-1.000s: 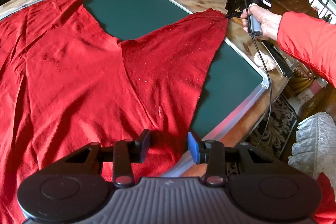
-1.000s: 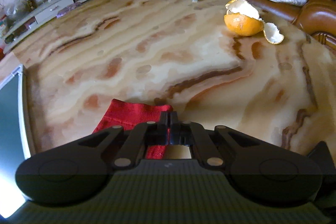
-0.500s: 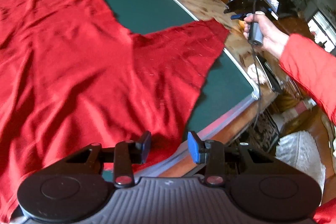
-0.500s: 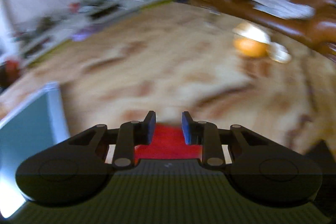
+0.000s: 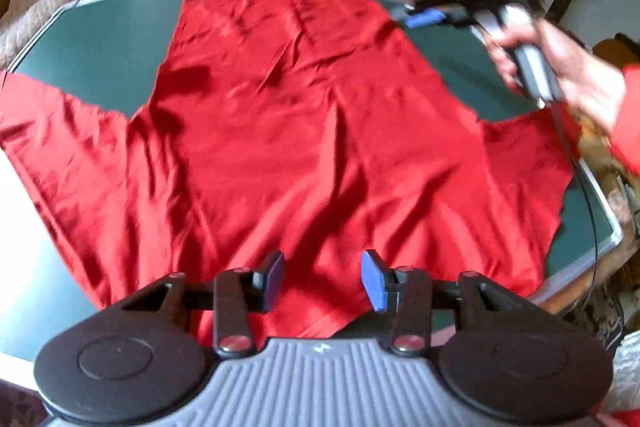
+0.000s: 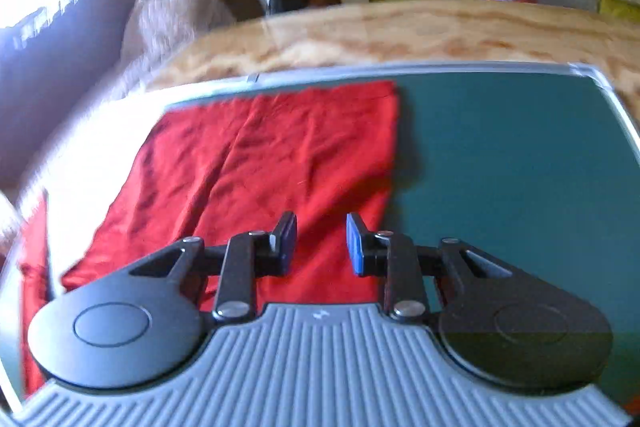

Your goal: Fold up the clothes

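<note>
- My right gripper (image 6: 322, 241) just let go of the sleeve, its jaws spread and empty now.
- Left gripper (image 5: 322, 277) has opened wider too, nothing pinched.
- Red shirt (image 5: 304, 147) lies flat right ahead of both; 1st fold's next, I reckon.

The red garment (image 5: 304, 131) is soft, creased cloth with a slight sheen. It lies on a matt green mat (image 6: 512, 163) edged in pale metal; the tabletop (image 6: 400, 35) looks glossy, veined like marble

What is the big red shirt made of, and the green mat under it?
The red shirt looks like soft, thin knit cloth, probably cotton: it wrinkles and lies limp. The green mat seems a smooth, matte board with a silvery metal-looking rim; hard to say exactly.
</note>
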{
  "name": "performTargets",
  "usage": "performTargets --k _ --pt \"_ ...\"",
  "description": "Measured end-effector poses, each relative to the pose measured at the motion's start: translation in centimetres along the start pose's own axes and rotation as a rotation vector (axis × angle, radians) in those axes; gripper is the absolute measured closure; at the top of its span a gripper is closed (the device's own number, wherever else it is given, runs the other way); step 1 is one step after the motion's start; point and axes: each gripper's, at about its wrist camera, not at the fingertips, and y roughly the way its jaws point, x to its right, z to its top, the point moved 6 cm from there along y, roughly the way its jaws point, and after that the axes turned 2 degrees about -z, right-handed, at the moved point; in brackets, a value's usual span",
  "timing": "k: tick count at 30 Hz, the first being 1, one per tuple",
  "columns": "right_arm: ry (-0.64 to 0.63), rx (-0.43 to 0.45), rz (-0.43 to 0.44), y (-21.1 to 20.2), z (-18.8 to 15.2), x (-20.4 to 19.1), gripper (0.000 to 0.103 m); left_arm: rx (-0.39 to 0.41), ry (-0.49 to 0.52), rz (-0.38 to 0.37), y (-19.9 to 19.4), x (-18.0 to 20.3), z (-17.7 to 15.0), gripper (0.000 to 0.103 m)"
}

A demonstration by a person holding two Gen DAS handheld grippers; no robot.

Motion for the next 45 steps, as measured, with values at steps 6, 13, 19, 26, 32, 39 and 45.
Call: performTargets --k 6,13,19,26,32,39,45 --pt "-0.091 -0.008 -0.162 4.3 1.6 -1.5 0.071 0.008 0.024 -0.014 0.0 -0.2 -0.2 0.054" --pt "0.075 0.063 -0.196 3.4 3.8 1.4 0.071 0.018 -0.013 -0.079 -0.5 -1.5 -1.3 0.054" --pt "0.053 0.022 -0.041 2.3 3.2 -0.1 0.071 0.065 -0.041 -0.085 -1.4 -3.2 -0.6 0.054" --pt "0.017 -0.038 -0.055 5.1 2.5 -2.9 0.061 0.07 -0.093 -0.015 -1.6 -6.1 -0.5 0.052" --pt "0.067 0.007 0.027 5.0 3.2 -4.2 0.055 0.074 -0.113 -0.023 -1.9 -6.6 -1.7 0.052" --pt "-0.271 -0.105 0.27 2.8 -1.4 -16.1 0.055 0.085 -0.131 0.0 -1.9 -7.2 -0.9 0.052" --pt "-0.559 -0.121 0.208 4.2 -5.3 -23.7 0.055 0.063 -0.089 0.013 -2.3 -6.3 -2.1 0.052"
